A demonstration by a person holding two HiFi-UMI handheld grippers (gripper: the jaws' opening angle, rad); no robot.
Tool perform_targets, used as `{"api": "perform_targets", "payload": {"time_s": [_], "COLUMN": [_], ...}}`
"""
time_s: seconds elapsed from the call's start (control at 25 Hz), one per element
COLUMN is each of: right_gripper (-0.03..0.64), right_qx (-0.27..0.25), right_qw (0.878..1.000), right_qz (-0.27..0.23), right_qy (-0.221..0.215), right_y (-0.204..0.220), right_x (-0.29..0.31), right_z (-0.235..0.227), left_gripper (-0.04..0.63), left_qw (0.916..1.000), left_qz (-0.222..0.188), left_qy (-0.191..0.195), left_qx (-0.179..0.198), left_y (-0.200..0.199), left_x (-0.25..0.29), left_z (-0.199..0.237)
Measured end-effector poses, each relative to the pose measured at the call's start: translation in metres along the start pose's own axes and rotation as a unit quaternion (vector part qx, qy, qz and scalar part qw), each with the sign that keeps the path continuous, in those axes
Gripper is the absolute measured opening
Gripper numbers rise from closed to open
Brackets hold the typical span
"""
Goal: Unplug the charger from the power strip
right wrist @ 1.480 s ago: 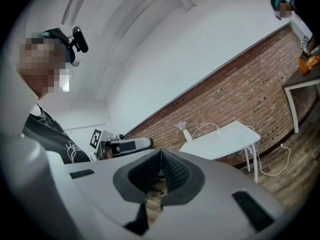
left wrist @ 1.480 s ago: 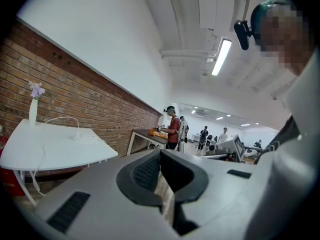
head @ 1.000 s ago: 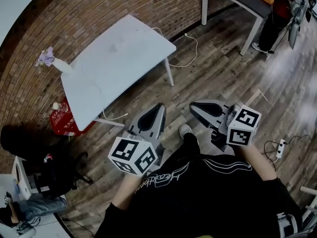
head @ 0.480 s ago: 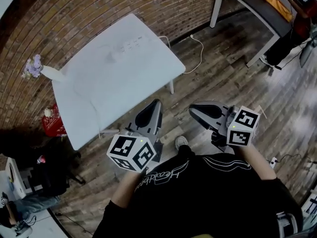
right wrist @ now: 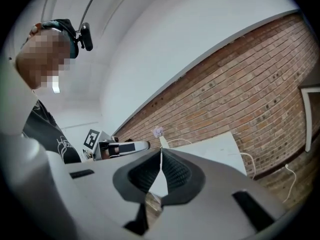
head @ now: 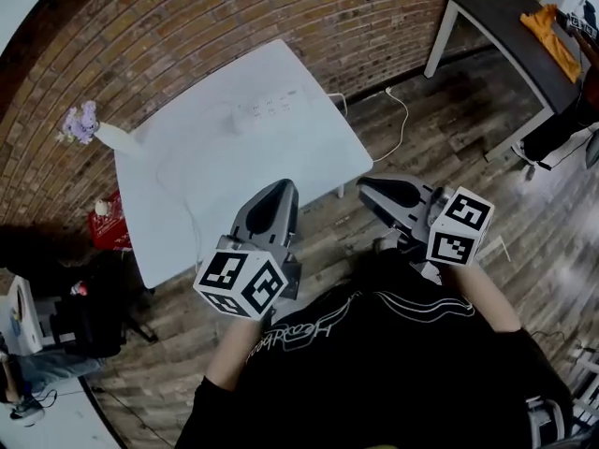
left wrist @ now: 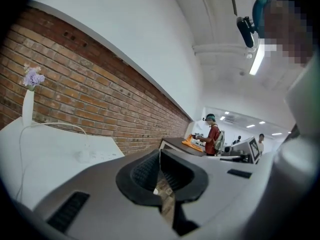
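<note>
A white power strip (head: pixel 273 106) lies on the far part of the white table (head: pixel 309 157), near the brick wall. A white charger (head: pixel 240 120) sits at its left end, with a thin white cable looping over the tabletop. In the left gripper view the strip (left wrist: pixel 102 155) and charger (left wrist: pixel 83 156) show low at the left. My left gripper (head: pixel 278 193) is shut and empty, held over the table's near edge. My right gripper (head: pixel 372 191) is shut and empty too, over the floor beside the table's near right corner. Both are well short of the strip.
A white vase of purple flowers (head: pixel 86 125) stands on the table's left end. A white cord (head: pixel 401 124) trails on the wooden floor. A dark table (head: pixel 496 12) with orange cloth stands at the back right, a person beside it. A red bag (head: pixel 105 224) and black bag (head: pixel 89 318) lie left.
The white table has come closer and now lies just under the left gripper. Both grippers kept the same pose, shut, while carried towards it.
</note>
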State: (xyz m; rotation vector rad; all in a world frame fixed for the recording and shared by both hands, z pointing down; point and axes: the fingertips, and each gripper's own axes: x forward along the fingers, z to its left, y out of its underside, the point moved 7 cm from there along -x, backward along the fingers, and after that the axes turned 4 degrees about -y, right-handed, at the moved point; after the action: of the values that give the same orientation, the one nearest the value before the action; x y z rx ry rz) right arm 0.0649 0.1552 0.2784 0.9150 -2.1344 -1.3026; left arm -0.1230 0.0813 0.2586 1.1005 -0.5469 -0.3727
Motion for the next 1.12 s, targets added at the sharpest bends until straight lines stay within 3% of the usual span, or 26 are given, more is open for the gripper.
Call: {"api": "perform_targets", "payload": {"time_s": [0.24,0.4,0.6,0.8,1.12], "right_gripper": [-0.002,-0.002,-0.002,-0.002,0.000], "right_qx": [0.000,0.012,0.010,0.003,-0.016], "right_qw": [0.998,0.992,0.983,0.968,0.953], "right_qz": [0.025,0.046,0.070,0.103,0.160], "right_qy": [-0.063,-0.117,-0.172,-0.229,-0.258], "right_y": [-0.029,-0.049,-0.075,-0.091,-0.080], "right_x": [0.042,0.082,0.124,0.149,0.176], "right_z": [-0.052,-0.096,-0.147,-0.196,-0.263], "left_gripper": [0.006,0.006,0.006,0.006,0.008], "left_qw": [0.9975,0.9914,0.9812,0.9655,0.9472], "left_qz": [-0.017,-0.025,-0.026,-0.028,-0.025], "left_qy": [-0.068,-0.126,-0.187,-0.251,-0.310], "left_qx": [-0.010,-0.026,-0.041,-0.062,-0.079], "left_y": [-0.016,-0.023,-0.029,-0.027,-0.011], "left_x": [0.024,0.047,0.087,0.130,0.168], "left_z": [0.028,0.051,0.077,0.091,0.097]}}
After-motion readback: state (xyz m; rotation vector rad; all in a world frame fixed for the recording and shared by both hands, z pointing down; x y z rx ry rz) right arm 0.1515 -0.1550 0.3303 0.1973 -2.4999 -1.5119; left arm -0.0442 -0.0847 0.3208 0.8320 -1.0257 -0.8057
